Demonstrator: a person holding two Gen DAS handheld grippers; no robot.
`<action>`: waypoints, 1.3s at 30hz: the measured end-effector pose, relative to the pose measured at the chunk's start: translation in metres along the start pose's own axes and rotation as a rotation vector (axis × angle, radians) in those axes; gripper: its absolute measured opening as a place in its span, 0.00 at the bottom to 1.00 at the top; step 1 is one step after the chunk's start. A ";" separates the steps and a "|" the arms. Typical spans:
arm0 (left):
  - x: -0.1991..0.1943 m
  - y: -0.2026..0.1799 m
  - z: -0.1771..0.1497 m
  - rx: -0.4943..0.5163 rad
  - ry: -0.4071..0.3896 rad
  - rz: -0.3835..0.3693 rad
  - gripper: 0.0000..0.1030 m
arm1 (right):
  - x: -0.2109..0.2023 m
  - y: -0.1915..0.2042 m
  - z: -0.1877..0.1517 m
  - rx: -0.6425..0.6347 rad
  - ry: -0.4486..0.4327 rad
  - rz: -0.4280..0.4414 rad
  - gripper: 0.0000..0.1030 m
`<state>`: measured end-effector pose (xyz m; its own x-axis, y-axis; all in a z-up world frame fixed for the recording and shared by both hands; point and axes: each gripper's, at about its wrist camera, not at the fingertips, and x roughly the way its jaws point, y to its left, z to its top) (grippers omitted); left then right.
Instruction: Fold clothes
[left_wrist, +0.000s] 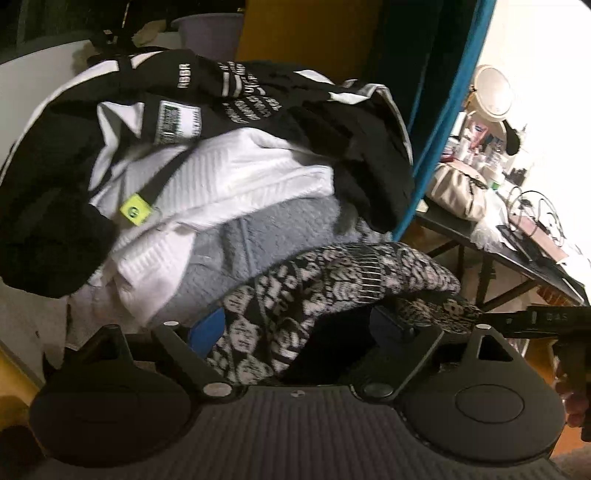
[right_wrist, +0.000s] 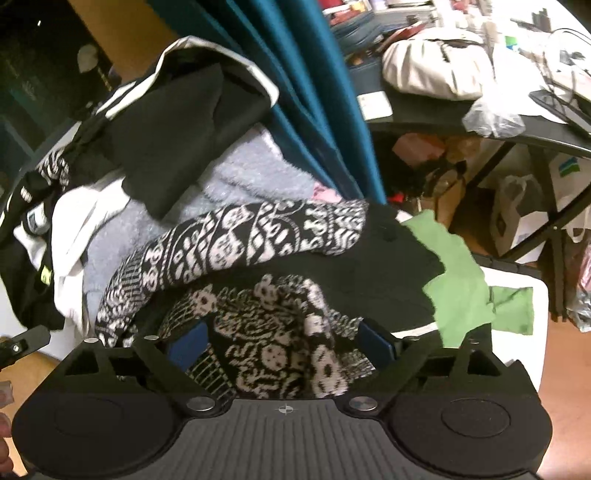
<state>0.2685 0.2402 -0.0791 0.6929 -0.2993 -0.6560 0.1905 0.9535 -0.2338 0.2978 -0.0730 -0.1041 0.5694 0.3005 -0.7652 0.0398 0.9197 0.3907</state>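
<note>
Right wrist view: patterned garment (right_wrist: 280, 354) between the wide-apart gripper (right_wrist: 284, 341) jaws.

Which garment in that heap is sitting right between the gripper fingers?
The black-and-white patterned knit, with skull-like motifs. It lies between both open grippers; the white, grey and green garments lie farther off.

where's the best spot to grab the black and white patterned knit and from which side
Probably the rolled near edge of the patterned knit, approached from the front and slightly above. That edge forms a thick ridge facing the open right gripper, clear of the black jacket piled behind it.
</note>
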 end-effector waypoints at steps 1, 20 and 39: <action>0.000 -0.002 -0.002 0.004 -0.001 -0.008 0.88 | 0.002 0.003 0.001 -0.012 0.013 -0.004 0.87; -0.003 -0.013 -0.023 -0.027 -0.027 0.015 0.94 | 0.005 0.022 0.023 -0.092 0.033 -0.066 0.95; 0.004 -0.031 -0.049 -0.099 -0.027 0.102 0.94 | 0.005 0.010 0.022 -0.166 0.079 -0.098 0.95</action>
<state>0.2313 0.2077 -0.1103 0.7238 -0.1985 -0.6608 0.0494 0.9702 -0.2373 0.3195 -0.0679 -0.0927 0.5026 0.2207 -0.8359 -0.0478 0.9725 0.2280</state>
